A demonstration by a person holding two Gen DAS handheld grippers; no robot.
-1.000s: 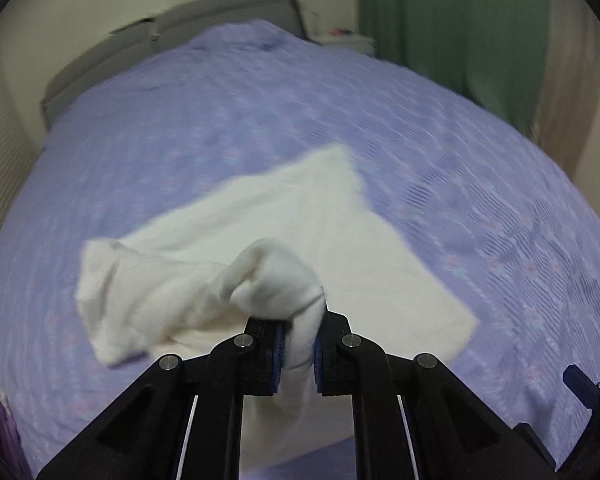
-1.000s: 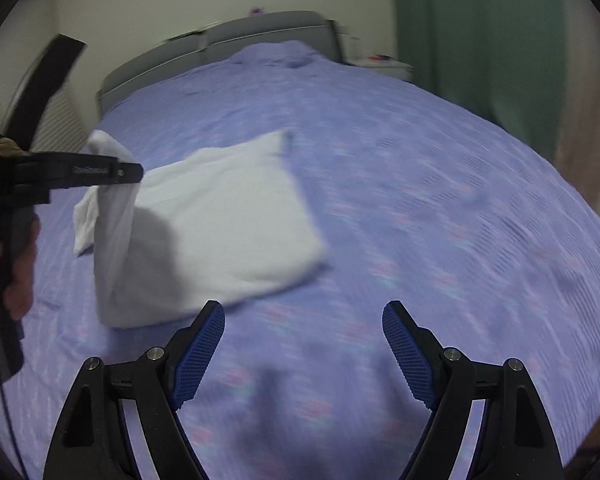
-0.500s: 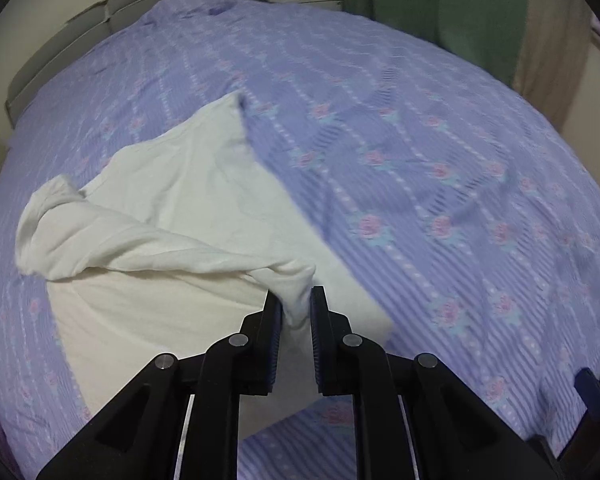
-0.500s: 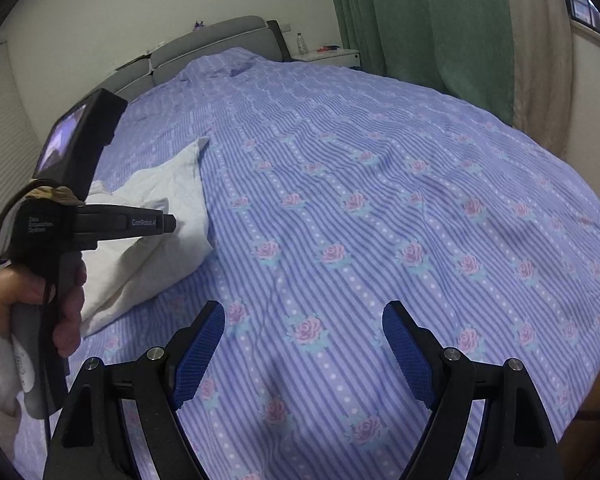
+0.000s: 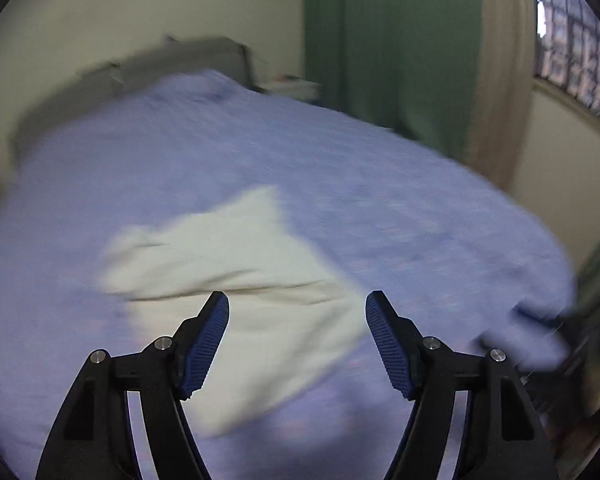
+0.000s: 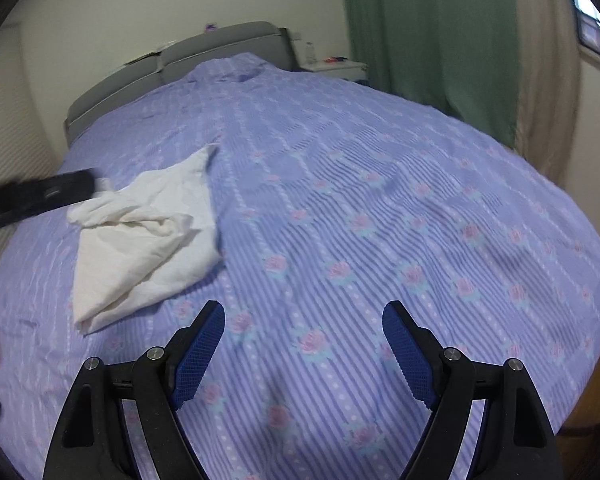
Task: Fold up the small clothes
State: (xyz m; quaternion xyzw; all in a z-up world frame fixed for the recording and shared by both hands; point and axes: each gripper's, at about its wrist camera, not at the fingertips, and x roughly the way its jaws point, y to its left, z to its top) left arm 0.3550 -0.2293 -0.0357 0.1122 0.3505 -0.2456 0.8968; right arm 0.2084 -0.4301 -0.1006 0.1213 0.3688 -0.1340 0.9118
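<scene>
From the left wrist view, blurred, the left gripper (image 5: 297, 300) has just been opening; its jaws stand apart with nothing between them. Beyond the tips the white garment (image 5: 236, 264) lies on the bed (image 5: 340, 168), partly folded, a fold line across it.

From the right wrist view, the right gripper (image 6: 303, 314) stands wide open and empty over the striped, rose-printed bedspread. The garment (image 6: 148, 240) lies crumpled toward the bed's left edge. The left gripper (image 6: 40, 196) reaches in there; the writing on it is too blurred to read.
</scene>
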